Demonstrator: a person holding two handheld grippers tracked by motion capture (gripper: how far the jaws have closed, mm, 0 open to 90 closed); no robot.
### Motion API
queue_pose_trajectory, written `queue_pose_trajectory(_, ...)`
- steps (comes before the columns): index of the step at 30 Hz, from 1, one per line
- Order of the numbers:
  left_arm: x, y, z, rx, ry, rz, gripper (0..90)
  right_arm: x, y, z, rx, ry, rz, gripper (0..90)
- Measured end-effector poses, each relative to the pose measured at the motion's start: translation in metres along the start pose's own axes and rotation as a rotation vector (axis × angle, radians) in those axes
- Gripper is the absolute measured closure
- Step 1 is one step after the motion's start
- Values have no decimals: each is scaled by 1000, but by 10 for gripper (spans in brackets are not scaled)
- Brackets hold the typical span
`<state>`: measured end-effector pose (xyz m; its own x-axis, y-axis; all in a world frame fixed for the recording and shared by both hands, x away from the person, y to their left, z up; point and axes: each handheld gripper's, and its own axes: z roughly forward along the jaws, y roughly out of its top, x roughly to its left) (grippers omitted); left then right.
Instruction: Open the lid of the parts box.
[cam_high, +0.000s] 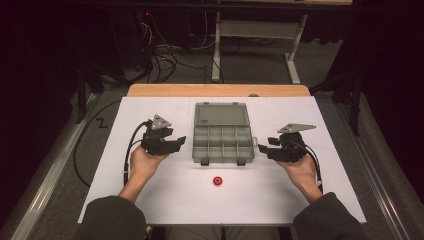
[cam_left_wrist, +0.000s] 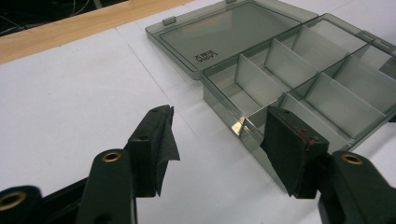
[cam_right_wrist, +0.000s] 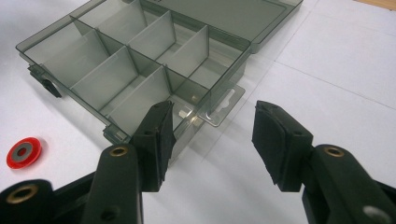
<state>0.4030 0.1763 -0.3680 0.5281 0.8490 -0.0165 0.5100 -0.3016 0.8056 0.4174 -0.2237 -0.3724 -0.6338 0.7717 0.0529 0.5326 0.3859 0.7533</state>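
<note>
Pretty dark room tbh, grey carpet floor (cam_high: 260, 67), cable tangle (cam_high: 160, 55) behind the desk's (cam_high: 150, 107) far-left corner, white frame legs (cam_high: 216, 50) beyond its far edge.

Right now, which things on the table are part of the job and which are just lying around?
In the job:
- open organizer box, compartments empty
- red disc on the white table in front of the box
- left gripper and right gripper, both open, flanking the box

Lying about:
- cables on the floor behind
- table frame beyond
</note>
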Motion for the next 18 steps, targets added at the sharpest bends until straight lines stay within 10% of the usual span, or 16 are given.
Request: queue_pose_trajectory(18,-3,-11,-15,-27,-1,17,422,-1,-13,-17,-29,3,-7,502)
